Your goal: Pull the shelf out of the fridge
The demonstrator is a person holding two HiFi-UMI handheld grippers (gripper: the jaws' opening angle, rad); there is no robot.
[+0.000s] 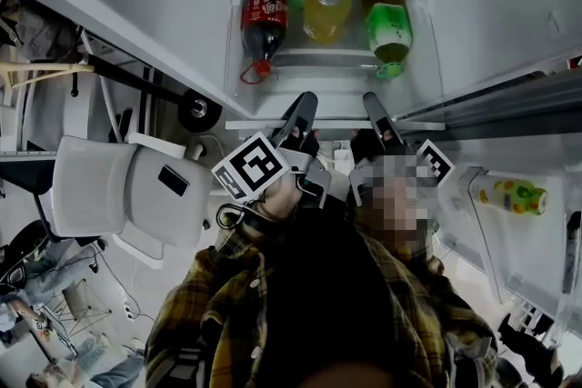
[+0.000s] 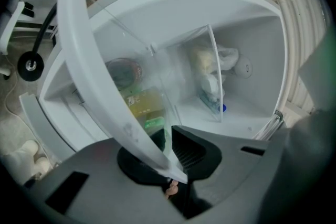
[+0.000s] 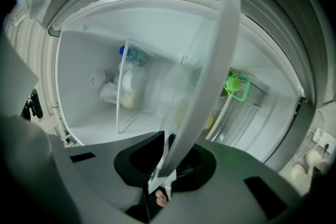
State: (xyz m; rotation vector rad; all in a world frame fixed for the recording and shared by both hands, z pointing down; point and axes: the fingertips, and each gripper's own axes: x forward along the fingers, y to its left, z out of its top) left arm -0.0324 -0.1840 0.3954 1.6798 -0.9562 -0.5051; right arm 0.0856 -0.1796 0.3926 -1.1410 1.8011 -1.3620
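Both arms reach out front, side by side, about flat. The L gripper [image 2: 169, 153] & the R gripper [image 3: 164, 165] each pinch the white front strip of the shelf [image 2: 94, 76], jaws narrow w/ the strip squeezed between them. The shelf is glass & sits in the open fridge [image 1: 209, 32], its strip toward the person.

Only the head view shows both tools at once, plus a cola bottle [image 1: 264, 18], a yellow bottle [image 1: 326, 12] & a green bottle [image 1: 389, 27] inside. Only the gripper views show a clear box [image 2: 210, 73] deep in the fridge w/ a bag of food in it.

A white chair [image 1: 118, 191] stands left of the fridge, on a grey floor w/ cables.
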